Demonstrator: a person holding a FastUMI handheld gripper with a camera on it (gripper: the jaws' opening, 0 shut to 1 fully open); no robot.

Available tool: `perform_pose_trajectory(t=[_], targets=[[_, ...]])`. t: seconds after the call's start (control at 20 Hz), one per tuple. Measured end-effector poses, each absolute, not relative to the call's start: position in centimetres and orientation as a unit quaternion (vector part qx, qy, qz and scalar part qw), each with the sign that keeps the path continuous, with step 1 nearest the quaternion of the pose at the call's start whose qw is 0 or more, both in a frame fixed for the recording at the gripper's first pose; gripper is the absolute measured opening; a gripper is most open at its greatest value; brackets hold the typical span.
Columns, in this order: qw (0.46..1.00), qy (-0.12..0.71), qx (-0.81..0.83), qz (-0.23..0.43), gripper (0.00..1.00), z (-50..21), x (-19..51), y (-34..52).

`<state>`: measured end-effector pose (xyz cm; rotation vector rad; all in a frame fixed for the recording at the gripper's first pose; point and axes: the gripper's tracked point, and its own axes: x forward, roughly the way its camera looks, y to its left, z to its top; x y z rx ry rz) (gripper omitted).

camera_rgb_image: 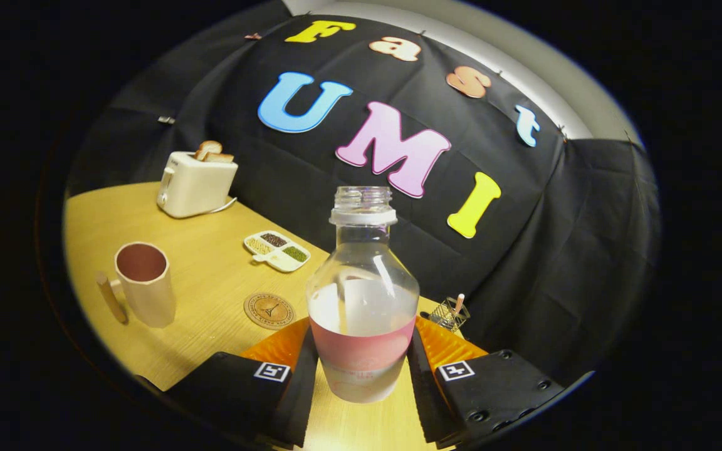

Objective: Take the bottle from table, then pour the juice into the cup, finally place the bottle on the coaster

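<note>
Jaws clamped on red-labelled bottle (362,294)

Bottle (362,294): clear glossy plastic, matt band label. Table (210,275): smooth pale wood-grain. Cup (145,283): matt, smooth. Coaster (269,311): wood or cork look, matt. Toaster (194,184): smooth cream plastic. Backdrop (561,263): matt creased cloth

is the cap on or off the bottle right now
Off. The bottle, held between the gripper fingers, shows bare neck threads and an open mouth.
</note>
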<state>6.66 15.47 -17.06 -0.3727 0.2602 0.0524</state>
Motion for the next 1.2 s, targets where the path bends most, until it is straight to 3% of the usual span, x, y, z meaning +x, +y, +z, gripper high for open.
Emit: perform_pose_trajectory(t=[0.4, 1.2], targets=[[0.943, 0.125, -0.307, 0.004, 0.7, -16.9, 6.7, 19.4], [0.829, 0.128, -0.539, 0.079, 0.7, -19.9, 6.4, 25.6]])
